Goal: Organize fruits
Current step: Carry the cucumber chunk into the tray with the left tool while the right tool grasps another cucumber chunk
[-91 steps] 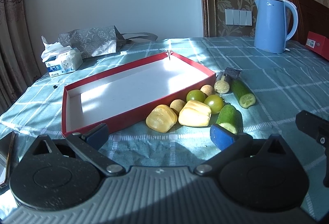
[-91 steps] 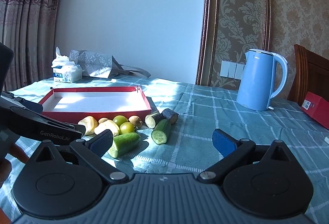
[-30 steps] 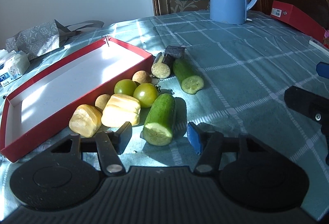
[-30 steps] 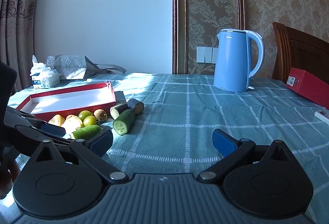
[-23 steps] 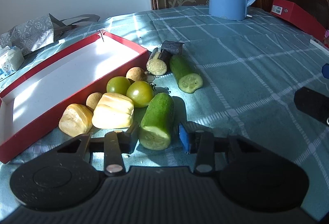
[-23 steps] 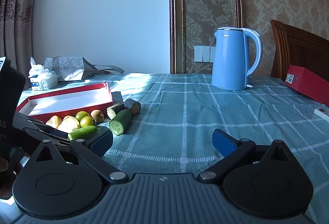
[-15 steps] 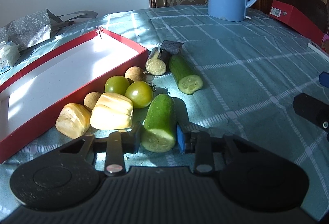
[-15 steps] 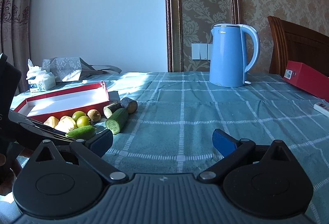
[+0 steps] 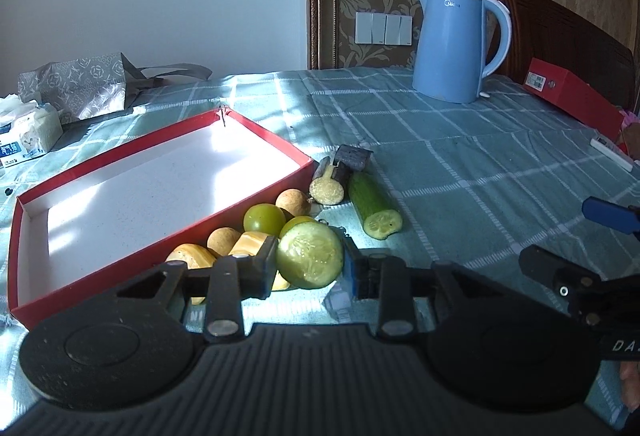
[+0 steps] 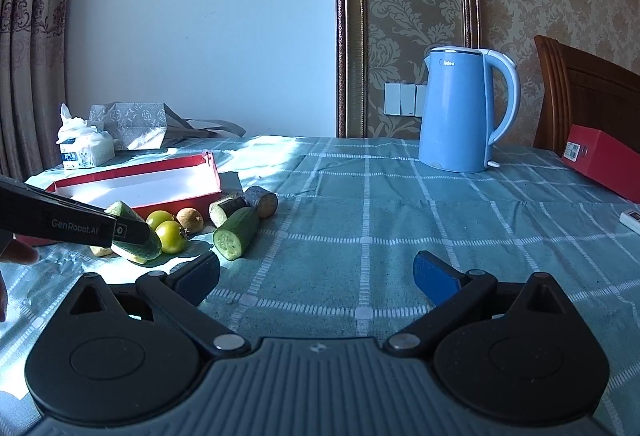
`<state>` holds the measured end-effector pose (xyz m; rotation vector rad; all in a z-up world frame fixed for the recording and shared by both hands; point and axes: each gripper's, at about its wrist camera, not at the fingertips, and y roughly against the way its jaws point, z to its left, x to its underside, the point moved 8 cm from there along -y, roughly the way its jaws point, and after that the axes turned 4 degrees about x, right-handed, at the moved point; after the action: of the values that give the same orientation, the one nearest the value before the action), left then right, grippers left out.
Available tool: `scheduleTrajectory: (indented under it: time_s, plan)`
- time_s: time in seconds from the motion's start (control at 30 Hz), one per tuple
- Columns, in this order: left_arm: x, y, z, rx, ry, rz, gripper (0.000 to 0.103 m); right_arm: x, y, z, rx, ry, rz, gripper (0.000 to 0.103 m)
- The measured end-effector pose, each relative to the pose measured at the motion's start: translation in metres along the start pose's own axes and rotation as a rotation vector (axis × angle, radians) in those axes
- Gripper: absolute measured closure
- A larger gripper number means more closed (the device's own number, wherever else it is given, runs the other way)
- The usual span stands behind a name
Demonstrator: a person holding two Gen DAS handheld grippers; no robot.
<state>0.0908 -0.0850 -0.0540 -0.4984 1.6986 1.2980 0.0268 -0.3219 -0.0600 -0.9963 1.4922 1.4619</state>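
Sitting empty toward the worktop's left edge, the red tray (image 9: 160, 260) has received nothing; every fruit waits outside it. Left tool (image 9: 310, 268) clamps a cucumber piece (image 9: 310, 260) beside the pile, while right tool (image 10: 316, 274) gapes, holding nothing.

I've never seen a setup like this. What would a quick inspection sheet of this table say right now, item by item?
Surface: table with a teal checked cloth, partly sunlit.
Job's things: red tray, nothing in it; beside it two green tomatoes, small brown fruits, yellow pieces, a cut cucumber and two dark-skinned stubs.
Clutter: blue kettle, tissue pack, grey bag, red box.
Grippers: left gripper shut on a cucumber piece, lifted off the cloth; right gripper open, holding nothing.
Cables: nothing seen.
Surroundings: patterned wallpaper, curtain, wall switches, wooden chair back.
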Motion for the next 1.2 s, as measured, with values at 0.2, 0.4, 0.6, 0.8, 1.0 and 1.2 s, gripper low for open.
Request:
scheduleTrajectory:
  time_s: [0.2,0.4,0.6,0.8,1.0,1.2]
  plan:
    - [-0.023,0.021,0.036,-0.045,0.030,-0.070,0.074,-0.007,-0.005,0.017,-0.018,0.027,-0.003,0.000]
    - [-0.051,0.013,0.102,-0.191,0.053,-0.091,0.074,-0.016,-0.014,0.039,-0.049,0.073,-0.007,0.000]
    - [-0.054,-0.015,0.156,-0.311,0.065,-0.053,0.074,-0.021,-0.018,0.050,-0.053,0.096,-0.010,0.000]
    - [-0.044,-0.039,0.174,-0.372,0.038,-0.011,0.074,-0.022,-0.029,0.056,-0.056,0.109,0.005,0.000]
    - [-0.033,-0.049,0.176,-0.382,0.056,0.010,0.073,-0.029,-0.044,0.067,-0.079,0.143,0.010,0.000]
    - [-0.029,-0.051,0.178,-0.384,0.067,0.015,0.073,-0.030,-0.080,0.072,-0.113,0.126,0.104,0.030]
